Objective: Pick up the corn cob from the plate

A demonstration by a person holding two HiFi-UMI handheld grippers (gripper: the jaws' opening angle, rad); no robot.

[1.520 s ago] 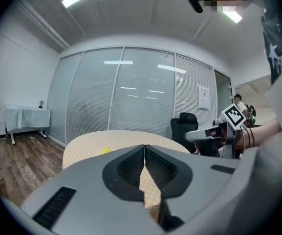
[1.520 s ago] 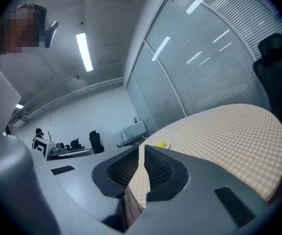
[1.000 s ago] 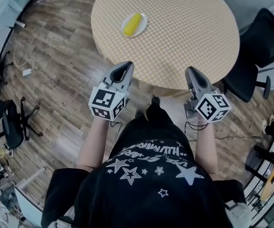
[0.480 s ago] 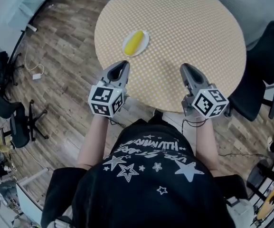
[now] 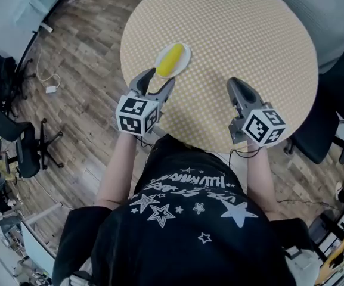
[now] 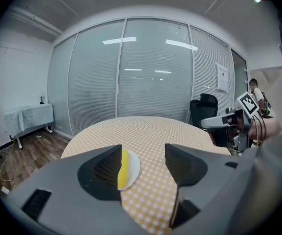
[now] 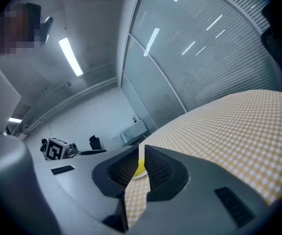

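Observation:
A yellow corn cob [image 5: 170, 60] lies on a small white plate [image 5: 183, 53] at the near left of the round checkered table [image 5: 249, 34]. My left gripper [image 5: 160, 79] hovers just short of the plate, its jaws opening, with nothing between them. In the left gripper view the corn cob [image 6: 124, 169] and plate [image 6: 133, 168] peek out beside the left jaw, which hides part of them. My right gripper [image 5: 234, 83] is shut over the table's near edge, well to the right of the plate. Its own view shows a sliver of corn cob [image 7: 140, 168] through the thin slit between its jaws.
A black office chair [image 5: 338, 118] stands to the right of the table, and more chairs [image 5: 16, 154] stand on the wooden floor at the left. A cable and plug [image 5: 46, 82] lie on the floor. A glass wall [image 6: 150, 72] closes the room beyond the table.
Both grippers have moved forward from in front of the table to over its near edge. The left gripper's jaws have gone from shut to open, close to the plate.

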